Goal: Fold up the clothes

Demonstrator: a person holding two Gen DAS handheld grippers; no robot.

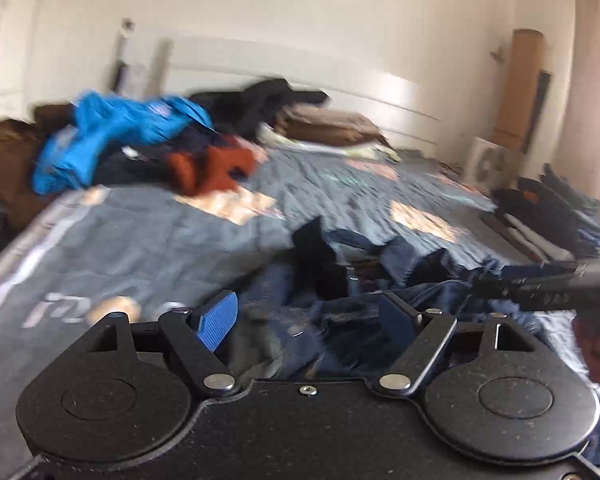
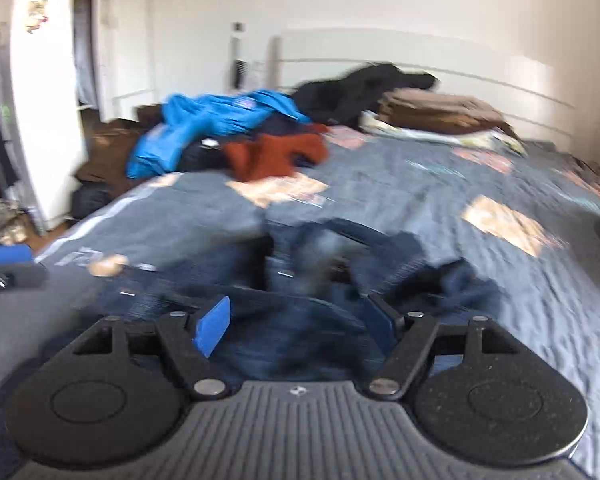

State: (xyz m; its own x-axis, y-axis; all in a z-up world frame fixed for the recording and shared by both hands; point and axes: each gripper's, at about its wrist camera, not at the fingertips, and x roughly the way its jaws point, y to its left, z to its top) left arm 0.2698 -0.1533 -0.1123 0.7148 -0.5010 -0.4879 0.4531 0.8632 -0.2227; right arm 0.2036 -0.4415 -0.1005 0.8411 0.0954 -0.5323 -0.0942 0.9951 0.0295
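Crumpled dark blue denim jeans lie on the grey patterned bed cover, at 12 o'clock from both tools. Left hand-held gripper and right hand-held gripper spread wide, blue pads empty, denim between them.

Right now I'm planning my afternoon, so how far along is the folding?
Done: a folded stack on the bed's right edge. In hand: jeans crumpled before both hand-held grippers, left and right, both open, not gripping. Left: the unfolded pile with blue and rust garments. Much remains.
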